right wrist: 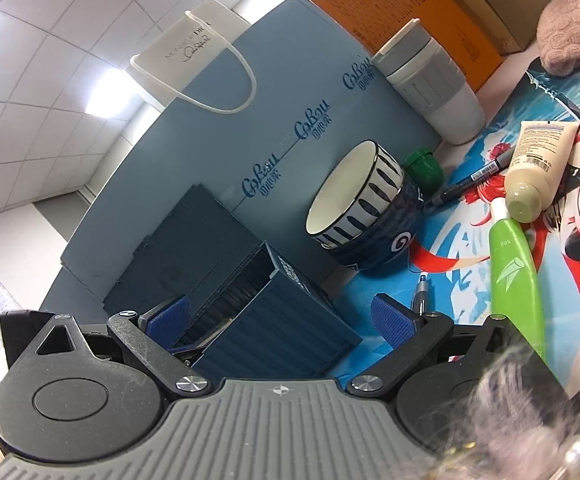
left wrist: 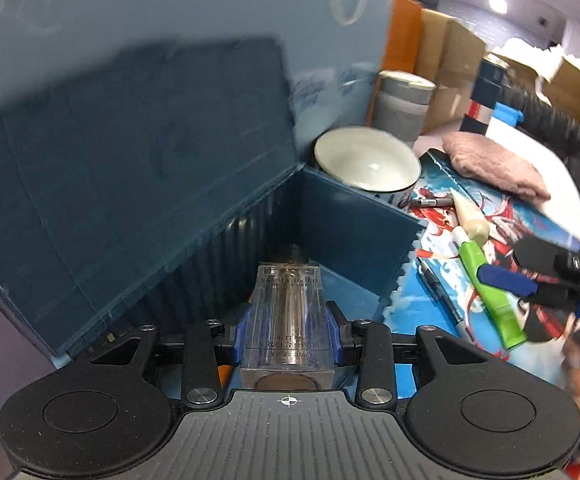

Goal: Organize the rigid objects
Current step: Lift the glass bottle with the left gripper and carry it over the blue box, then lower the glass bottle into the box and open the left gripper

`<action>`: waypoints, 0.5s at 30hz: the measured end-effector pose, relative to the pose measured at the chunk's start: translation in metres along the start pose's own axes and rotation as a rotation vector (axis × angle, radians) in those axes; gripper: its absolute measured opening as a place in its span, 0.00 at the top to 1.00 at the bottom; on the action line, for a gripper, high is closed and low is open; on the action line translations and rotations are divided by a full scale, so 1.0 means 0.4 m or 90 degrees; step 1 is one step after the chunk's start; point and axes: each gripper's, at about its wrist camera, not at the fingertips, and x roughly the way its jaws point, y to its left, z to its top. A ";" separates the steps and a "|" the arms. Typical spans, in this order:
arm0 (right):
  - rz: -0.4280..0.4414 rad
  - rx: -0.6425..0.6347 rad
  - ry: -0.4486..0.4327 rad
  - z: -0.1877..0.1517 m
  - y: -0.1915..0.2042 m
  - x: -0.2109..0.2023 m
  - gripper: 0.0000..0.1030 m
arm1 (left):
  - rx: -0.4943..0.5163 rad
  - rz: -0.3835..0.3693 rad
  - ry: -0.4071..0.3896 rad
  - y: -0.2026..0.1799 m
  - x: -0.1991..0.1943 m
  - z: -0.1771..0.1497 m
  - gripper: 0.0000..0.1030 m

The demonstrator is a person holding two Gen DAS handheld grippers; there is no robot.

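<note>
My left gripper (left wrist: 288,330) is shut on a clear square bottle (left wrist: 288,316) with a dark cap, held over the open dark blue storage box (left wrist: 345,220). The box lid (left wrist: 130,152) stands open behind it. My right gripper (right wrist: 286,320) is open and empty, its blue pads (right wrist: 389,320) on either side of the same blue box (right wrist: 282,328); it also shows in the left wrist view (left wrist: 529,280). On the printed mat lie a green tube (right wrist: 515,276), a beige tube (right wrist: 537,172), a black marker (right wrist: 469,180) and a pen (right wrist: 421,294).
A striped bowl stacked in a dark blue bowl (right wrist: 363,208) stands next to the box, with a green cap (right wrist: 421,168) and a grey tumbler (right wrist: 429,76) behind. A blue paper bag (right wrist: 250,120), orange and cardboard boxes and a pink cloth (right wrist: 569,24) line the back.
</note>
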 end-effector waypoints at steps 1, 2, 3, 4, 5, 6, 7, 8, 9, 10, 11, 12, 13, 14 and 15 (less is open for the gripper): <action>-0.002 0.002 0.001 0.000 -0.002 0.001 0.05 | -0.018 -0.004 0.006 0.008 0.007 0.001 0.66; -0.003 0.004 0.001 0.001 -0.004 0.002 0.05 | -0.035 -0.001 0.015 0.014 0.014 -0.002 0.66; -0.003 0.005 0.003 0.001 -0.005 0.001 0.05 | -0.051 -0.001 0.019 0.019 0.021 -0.004 0.66; -0.005 0.007 0.003 0.001 -0.007 0.002 0.05 | -0.068 -0.005 0.023 0.024 0.028 -0.006 0.66; -0.007 0.009 0.004 0.001 -0.009 0.002 0.05 | -0.090 -0.009 0.031 0.031 0.034 -0.006 0.66; -0.008 0.012 0.006 0.001 -0.011 0.004 0.05 | -0.100 -0.006 0.034 0.034 0.036 -0.008 0.66; -0.009 0.015 0.009 0.002 -0.013 0.006 0.05 | -0.101 0.000 0.037 0.031 0.037 -0.009 0.66; -0.010 0.017 0.010 0.001 -0.015 0.007 0.05 | -0.098 0.008 0.038 0.027 0.036 -0.010 0.66; -0.011 0.019 0.011 0.001 -0.017 0.008 0.05 | -0.102 0.011 0.039 0.026 0.038 -0.009 0.66; -0.011 0.020 0.012 0.001 -0.018 0.009 0.05 | -0.108 0.014 0.040 0.024 0.038 -0.010 0.66; -0.012 0.021 0.013 0.001 -0.019 0.009 0.05 | -0.112 0.019 0.040 0.019 0.040 -0.007 0.66; -0.013 0.022 0.013 0.001 -0.020 0.010 0.05 | -0.116 0.024 0.040 0.016 0.039 -0.006 0.65; -0.014 0.024 0.014 0.000 -0.021 0.011 0.05 | -0.120 0.028 0.040 0.013 0.038 -0.007 0.64; -0.014 0.025 0.015 0.000 -0.022 0.011 0.05 | -0.122 0.028 0.038 0.016 0.033 -0.008 0.63; -0.015 0.027 0.016 0.000 -0.024 0.011 0.05 | -0.125 0.030 0.034 0.012 0.036 -0.004 0.63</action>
